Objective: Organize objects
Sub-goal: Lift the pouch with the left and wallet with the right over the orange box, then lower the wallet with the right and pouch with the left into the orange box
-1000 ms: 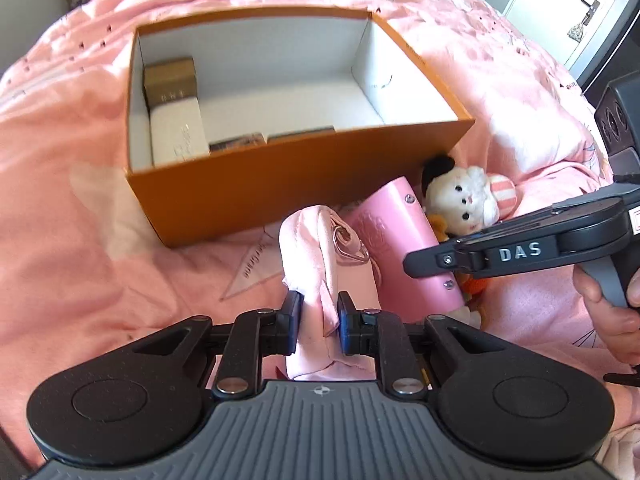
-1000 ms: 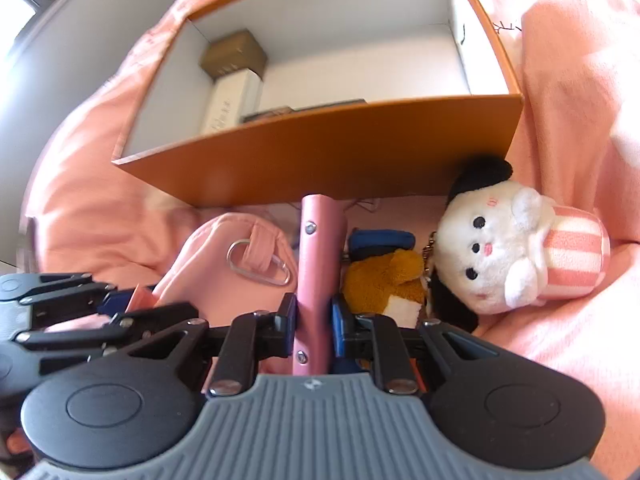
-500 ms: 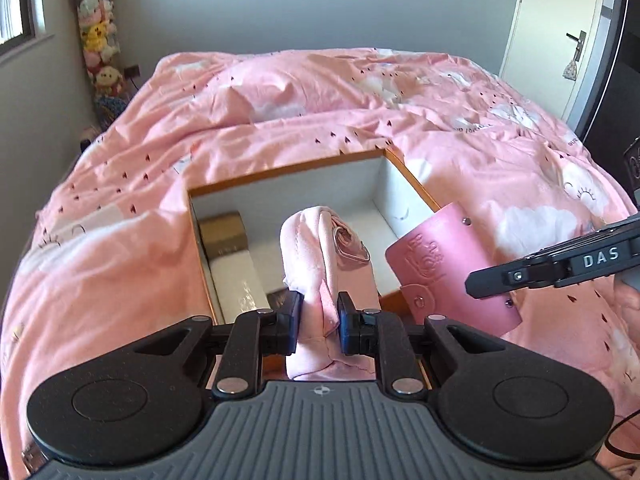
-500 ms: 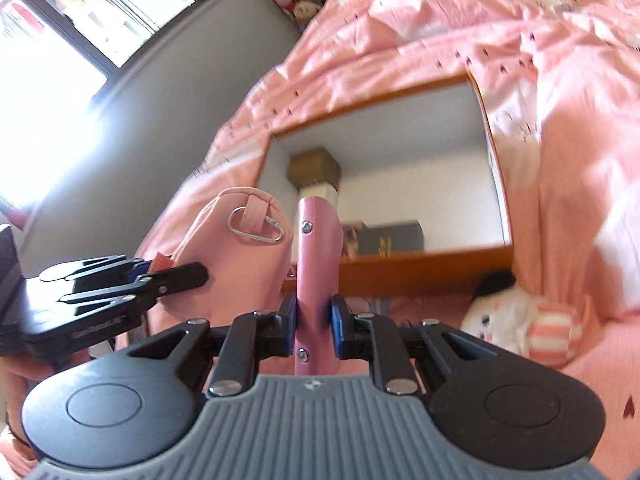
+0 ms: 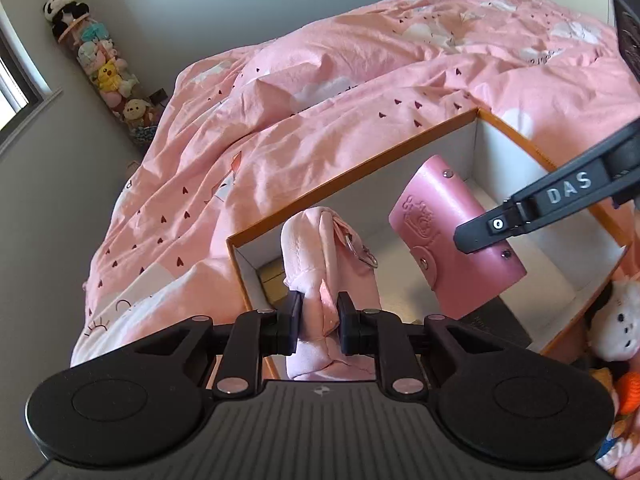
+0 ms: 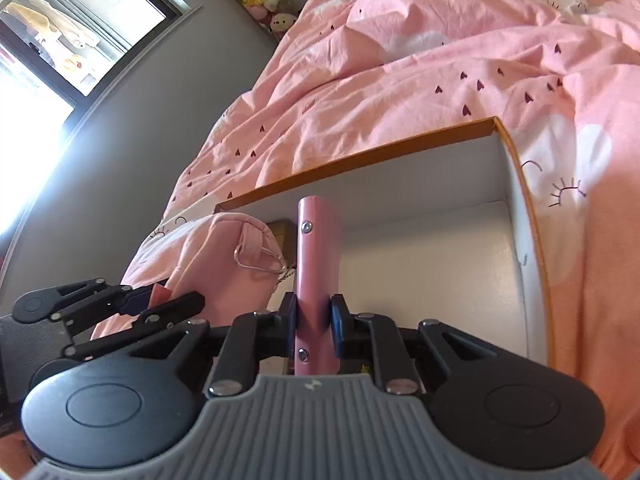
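My left gripper (image 5: 319, 322) is shut on a soft pink pouch (image 5: 320, 248) with a metal clip and holds it above the near left part of the open orange box (image 5: 352, 168). My right gripper (image 6: 315, 322) is shut on a pink leather card wallet (image 6: 318, 248), held upright over the same box (image 6: 360, 156). In the left wrist view the wallet (image 5: 444, 236) hangs just right of the pouch, with the right gripper (image 5: 496, 226) on it. The pouch also shows in the right wrist view (image 6: 224, 256), left of the wallet.
The box stands on a bed with a pink duvet (image 5: 320, 100). A gold box (image 6: 280, 232) lies inside at the far left. A white plush toy (image 5: 616, 320) and an orange one (image 5: 628, 392) lie by the box's near right corner. A stuffed-toy column (image 5: 104, 72) stands by the wall.
Both grippers have lifted their pink items off the bed in front of the box, then carried them forward over the box. The cameras have rolled, so the box now looks tilted.
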### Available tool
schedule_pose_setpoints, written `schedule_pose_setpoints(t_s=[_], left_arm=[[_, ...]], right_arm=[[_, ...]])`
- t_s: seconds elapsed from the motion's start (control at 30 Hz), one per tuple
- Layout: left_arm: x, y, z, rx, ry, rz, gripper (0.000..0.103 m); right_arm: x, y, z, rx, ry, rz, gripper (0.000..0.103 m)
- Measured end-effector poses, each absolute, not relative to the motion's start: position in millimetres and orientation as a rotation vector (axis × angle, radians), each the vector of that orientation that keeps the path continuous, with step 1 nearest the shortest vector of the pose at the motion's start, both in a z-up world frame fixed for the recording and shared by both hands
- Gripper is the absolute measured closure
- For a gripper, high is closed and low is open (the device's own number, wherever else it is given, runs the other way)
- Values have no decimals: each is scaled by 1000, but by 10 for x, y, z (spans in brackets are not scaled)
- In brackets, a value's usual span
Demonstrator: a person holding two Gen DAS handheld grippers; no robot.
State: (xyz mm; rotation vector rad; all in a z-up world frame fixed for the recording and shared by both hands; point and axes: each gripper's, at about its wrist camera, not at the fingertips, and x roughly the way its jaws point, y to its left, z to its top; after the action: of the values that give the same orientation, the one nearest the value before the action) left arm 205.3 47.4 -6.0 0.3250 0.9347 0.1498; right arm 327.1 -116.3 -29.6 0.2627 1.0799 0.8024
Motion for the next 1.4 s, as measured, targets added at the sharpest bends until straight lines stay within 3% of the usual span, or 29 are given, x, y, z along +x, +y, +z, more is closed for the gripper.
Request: schedule_pose_setpoints(t_s=[0.57, 0.97, 1.17, 1.4], left_arm=[[2208, 593, -206, 382, 979, 209, 82], [2243, 564, -267, 403, 982, 222, 82], [2247, 479, -305, 418, 976, 221, 82], [2311, 93, -555, 628, 915, 266, 82]], right_arm=[[3881, -355, -1146, 286, 1297, 838, 84], [3959, -150, -1292, 151, 1330, 714, 69], [3962, -249, -1281, 152, 1331, 718, 66], [3826, -522, -913, 151, 1240, 737, 64]])
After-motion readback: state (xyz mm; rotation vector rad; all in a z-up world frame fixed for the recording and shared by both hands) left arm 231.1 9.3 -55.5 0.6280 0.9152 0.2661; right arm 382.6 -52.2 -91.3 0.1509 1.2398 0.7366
